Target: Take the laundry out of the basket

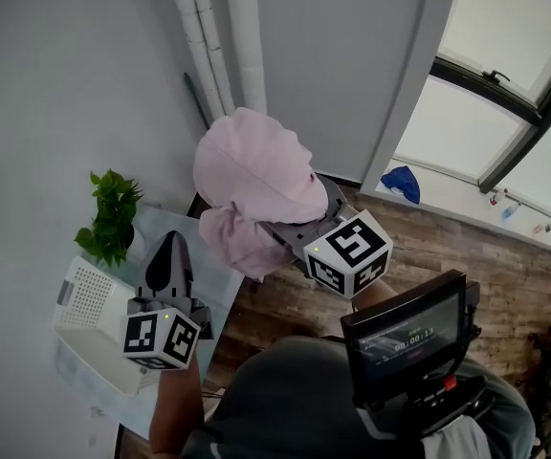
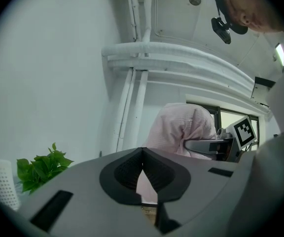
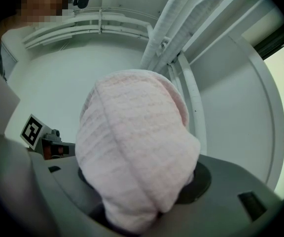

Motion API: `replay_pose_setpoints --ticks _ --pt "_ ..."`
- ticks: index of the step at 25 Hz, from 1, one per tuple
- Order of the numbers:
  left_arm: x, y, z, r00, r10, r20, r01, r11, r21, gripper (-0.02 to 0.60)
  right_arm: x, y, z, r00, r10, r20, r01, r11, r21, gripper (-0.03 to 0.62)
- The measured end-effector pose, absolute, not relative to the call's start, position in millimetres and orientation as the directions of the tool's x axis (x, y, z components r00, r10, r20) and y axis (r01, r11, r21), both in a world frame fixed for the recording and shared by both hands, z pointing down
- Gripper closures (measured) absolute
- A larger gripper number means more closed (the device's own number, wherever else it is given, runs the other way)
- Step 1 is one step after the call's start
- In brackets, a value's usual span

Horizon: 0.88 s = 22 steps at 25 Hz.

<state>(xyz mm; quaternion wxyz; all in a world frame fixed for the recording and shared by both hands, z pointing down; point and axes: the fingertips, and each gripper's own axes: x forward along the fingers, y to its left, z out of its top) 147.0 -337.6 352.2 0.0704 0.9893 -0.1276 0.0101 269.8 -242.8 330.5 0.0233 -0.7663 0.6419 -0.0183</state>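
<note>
"Pink towel [image 1: 256,175] – where have you got it?"

"Clear of the white basket [image 1: 84,299] and up in the air, with the wall pipes [image 1: 228,36] behind it. My right gripper [image 1: 293,234] has its fingers [image 3: 201,181] clamped on it. The cloth is bunched over and around them, so it rides high and nothing drags on the bench [image 1: 220,280]."

"And your left?"

"The left gripper [image 1: 172,247] hovers by the basket, near the potted plant [image 1: 113,218]. Its fingers [image 2: 127,172] are together at the tips with nothing between them. I judge it's parked there to steady the basket or go in for the next piece."

"Anything left inside?"

"I can't tell. That gripper's marker cube [image 1: 161,338] hides part of the basket. The towel is soft and will slump, so I'd lay it on open bench, well away from the basket's rim, before letting go."
</note>
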Motion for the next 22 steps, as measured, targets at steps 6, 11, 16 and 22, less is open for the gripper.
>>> replay_pose_setpoints --ticks 6,11,16,22 --pt "150.8 -341.2 361.3 0.970 -0.235 0.059 -0.241 -0.962 0.129 0.580 270.6 -248.2 338.7 0.199 -0.980 0.014 -0.979 -0.200 -0.042 0.295" --pt "150.1 -344.8 357.1 0.972 -0.231 0.050 -0.236 -0.964 0.124 0.580 273.2 -249.5 341.4 0.218 -0.976 0.020 -0.974 -0.219 -0.065 0.295" --pt "149.4 -348.8 357.2 0.970 -0.237 0.053 -0.242 -0.962 0.130 0.580 273.6 -249.7 345.3 0.223 -0.974 0.033 -0.972 -0.225 -0.066 0.295" --pt "151.7 -348.8 358.2 0.971 -0.233 0.055 -0.239 -0.962 0.130 0.580 273.9 -250.6 344.3 0.219 -0.975 0.036 -0.974 -0.220 -0.052 0.295"
